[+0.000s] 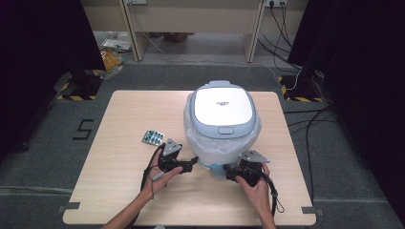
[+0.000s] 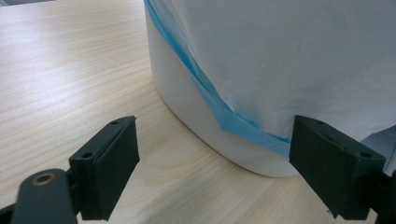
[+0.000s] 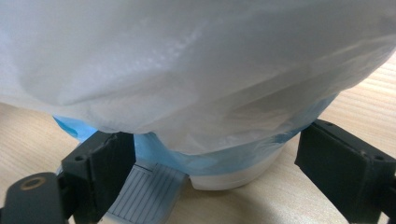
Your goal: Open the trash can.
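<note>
1. A light wooden table (image 1: 124,143) is seen on grey carpet, flanked by dark curtains; a pale desk stands beyond it, with cables trailing on the floor at the right.
2. A white pedal bin (image 1: 222,125) is placed right of the table's centre, towards the near half, with its lid (image 1: 222,106) shut, so its contents cannot be told.
3. A white bag liner (image 1: 196,136) with a blue hem (image 2: 219,109) is draped over the bin's outside wall; the grey pedal (image 3: 144,193) is seen at its foot in the right gripper view.
4. The left gripper (image 1: 192,162) is held at the bin's near-left base, jaws spread apart with nothing between them; the hem lies just ahead of one jaw in the left gripper view.
5. The right gripper (image 1: 227,171) is held at the near-right base, jaws released wide either side of the hem and pedal, nothing pinched.
6. A blister pack (image 1: 153,137) is left lying just behind the left gripper.
7. Broad bare tabletop is offered on the left; the near edge lies close behind both hands.
</note>
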The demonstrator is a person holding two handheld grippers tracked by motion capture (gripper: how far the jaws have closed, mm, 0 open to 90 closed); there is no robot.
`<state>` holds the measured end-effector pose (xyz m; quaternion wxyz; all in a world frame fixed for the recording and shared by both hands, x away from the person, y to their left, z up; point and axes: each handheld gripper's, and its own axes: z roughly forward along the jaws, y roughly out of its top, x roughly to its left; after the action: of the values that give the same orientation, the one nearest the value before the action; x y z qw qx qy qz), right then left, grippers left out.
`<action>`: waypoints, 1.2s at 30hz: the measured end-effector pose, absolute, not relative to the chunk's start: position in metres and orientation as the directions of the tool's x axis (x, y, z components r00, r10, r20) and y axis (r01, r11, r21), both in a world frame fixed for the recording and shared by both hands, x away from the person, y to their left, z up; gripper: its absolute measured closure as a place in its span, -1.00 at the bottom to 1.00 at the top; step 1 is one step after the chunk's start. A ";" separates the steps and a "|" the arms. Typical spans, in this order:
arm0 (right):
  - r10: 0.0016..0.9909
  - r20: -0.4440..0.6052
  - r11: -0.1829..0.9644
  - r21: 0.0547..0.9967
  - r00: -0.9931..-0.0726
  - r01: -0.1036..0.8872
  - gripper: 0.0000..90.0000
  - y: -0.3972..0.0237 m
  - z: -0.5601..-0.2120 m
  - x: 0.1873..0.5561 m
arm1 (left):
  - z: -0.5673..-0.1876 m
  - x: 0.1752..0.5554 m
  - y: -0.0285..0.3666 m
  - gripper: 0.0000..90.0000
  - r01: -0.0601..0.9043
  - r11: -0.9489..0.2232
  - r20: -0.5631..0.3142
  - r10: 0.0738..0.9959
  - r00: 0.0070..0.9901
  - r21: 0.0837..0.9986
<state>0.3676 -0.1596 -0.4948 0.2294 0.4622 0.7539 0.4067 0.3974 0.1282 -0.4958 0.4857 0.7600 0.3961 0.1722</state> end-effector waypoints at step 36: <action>0.830 0.059 0.258 0.841 -0.554 0.476 -0.61 -0.139 -0.502 0.319 | -0.522 0.354 0.191 -0.66 0.531 -0.349 -0.094 0.764 0.639 0.772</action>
<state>0.3190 -0.1393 -0.5016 0.2033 0.4262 0.7665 0.4353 0.3536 0.1907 -0.5222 0.4063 0.8089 0.4003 0.1430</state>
